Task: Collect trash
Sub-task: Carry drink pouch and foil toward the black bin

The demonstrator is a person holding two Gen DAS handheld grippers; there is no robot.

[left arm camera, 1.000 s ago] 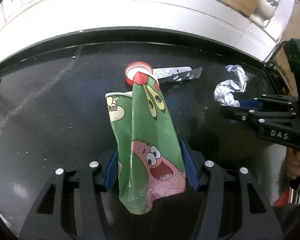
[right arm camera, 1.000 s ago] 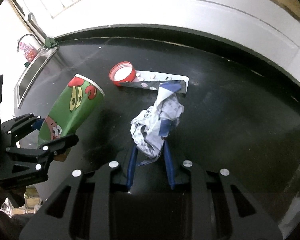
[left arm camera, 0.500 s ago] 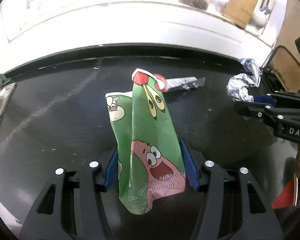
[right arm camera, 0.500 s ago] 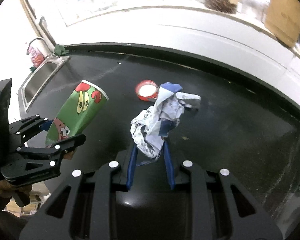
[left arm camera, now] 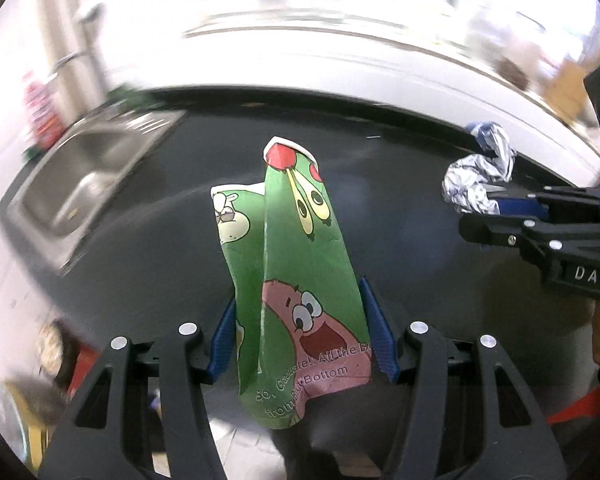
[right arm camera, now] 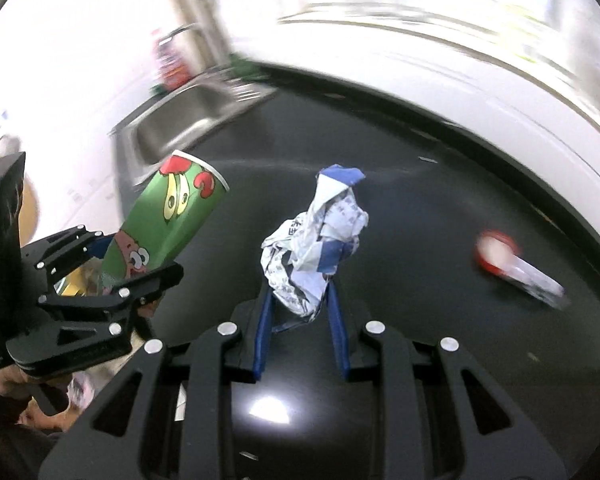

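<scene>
Your left gripper pinches a crushed green cartoon-printed paper cup between its blue pads, rim pointing away, above the black countertop. Your right gripper is clamped on a crumpled white-and-blue printed wrapper. A red round lid and a blurred silvery strip lie on the counter to the right; a steel sink sits at left.
</scene>
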